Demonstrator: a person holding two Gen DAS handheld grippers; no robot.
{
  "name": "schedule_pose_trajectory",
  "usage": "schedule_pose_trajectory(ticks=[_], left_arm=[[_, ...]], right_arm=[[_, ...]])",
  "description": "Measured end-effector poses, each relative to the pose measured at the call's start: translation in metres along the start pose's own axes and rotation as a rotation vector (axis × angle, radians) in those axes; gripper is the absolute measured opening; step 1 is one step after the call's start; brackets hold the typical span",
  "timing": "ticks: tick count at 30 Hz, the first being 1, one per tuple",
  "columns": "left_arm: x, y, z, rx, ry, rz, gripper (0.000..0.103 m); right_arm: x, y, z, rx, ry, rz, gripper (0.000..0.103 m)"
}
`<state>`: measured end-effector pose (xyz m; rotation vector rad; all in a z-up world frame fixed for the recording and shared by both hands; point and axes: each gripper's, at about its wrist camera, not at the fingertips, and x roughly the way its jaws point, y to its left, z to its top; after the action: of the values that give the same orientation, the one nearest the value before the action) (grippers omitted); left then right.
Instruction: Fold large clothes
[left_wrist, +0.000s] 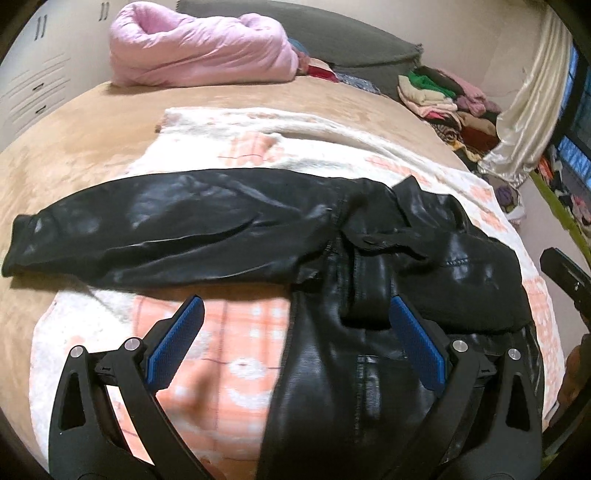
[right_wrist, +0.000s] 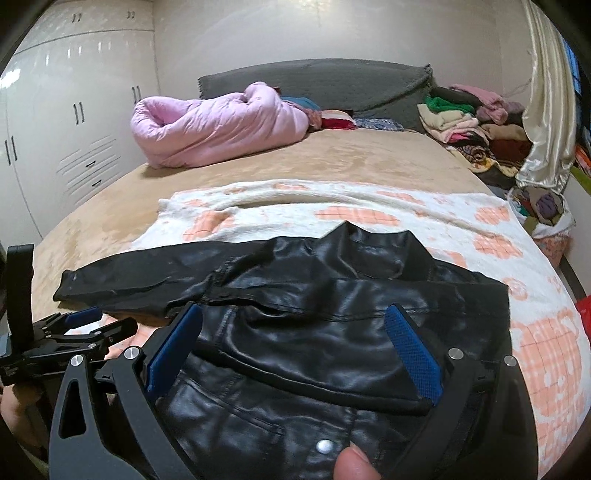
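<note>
The black leather jacket (right_wrist: 295, 314) is lying on the patterned blanket (right_wrist: 480, 236) near the bed's (right_wrist: 332, 162) front edge, one sleeve (left_wrist: 147, 221) extending toward the left edge. The left gripper (left_wrist: 295, 332) and right gripper (right_wrist: 293, 339) are both hovering with jaws wide, holding nothing. The material is looking heavy, pliable and slick; pinching at the sleeve cuff or a seam is likely giving the securest hold.

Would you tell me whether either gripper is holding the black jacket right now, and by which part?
Neither holds it. The left gripper and right gripper are both open above the black leather jacket, pads apart.
</note>
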<state>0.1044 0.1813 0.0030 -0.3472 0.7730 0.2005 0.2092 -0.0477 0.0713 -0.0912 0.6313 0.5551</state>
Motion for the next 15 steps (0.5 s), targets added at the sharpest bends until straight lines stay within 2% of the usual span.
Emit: schedule_pose_trajectory(ticks=[15], left_arm=[[-0.012,0.073,0.005,-0.147,-0.023,0.062,0.094]], right_arm=[[0.028,0.069,0.009,-0.097,0.041,0.049,0.099]])
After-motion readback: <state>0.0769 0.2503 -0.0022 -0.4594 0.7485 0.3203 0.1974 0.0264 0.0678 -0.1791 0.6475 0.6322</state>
